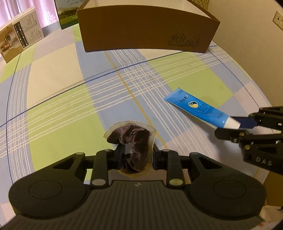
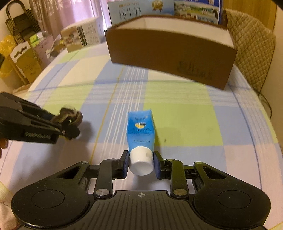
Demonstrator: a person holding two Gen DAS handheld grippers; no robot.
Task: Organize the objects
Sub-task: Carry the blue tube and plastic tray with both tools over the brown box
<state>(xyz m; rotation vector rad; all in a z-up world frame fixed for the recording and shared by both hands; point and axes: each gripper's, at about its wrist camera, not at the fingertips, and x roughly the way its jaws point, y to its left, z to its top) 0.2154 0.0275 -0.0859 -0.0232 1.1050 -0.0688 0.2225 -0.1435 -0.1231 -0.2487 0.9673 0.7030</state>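
While the left gripper [image 1: 137,152] points steeply down over the table, its jaws are clamped on a scrunchie [image 1: 131,139], a dark brown velvet ring with a pale sheer trim, which bulges out above and below the pads; from the right wrist view that gripper shows at the left edge with the scrunchie bunched at its tip, held above the cloth [image 2: 176,113] rather than resting on it; the right gripper [image 2: 141,163] is closed on a tube [image 2: 140,131] by its white cap, the blue pads pressing either side of the cap; the tube is blue with a round yellow and dark emblem, and its flat crimped end points away toward the box [image 2: 169,58]; whether that far end touches the cloth I cannot tell; the two grippers sit near each other, side by side, each with its own load; beyond them lies a plaid cloth of blue, green, cream and lilac squares; at the far side stands a brown cardboard box, open at the top with a white inside; behind it are printed cartons [image 2: 141,8]; a smaller carton [image 1: 19,39] lies off to the left.
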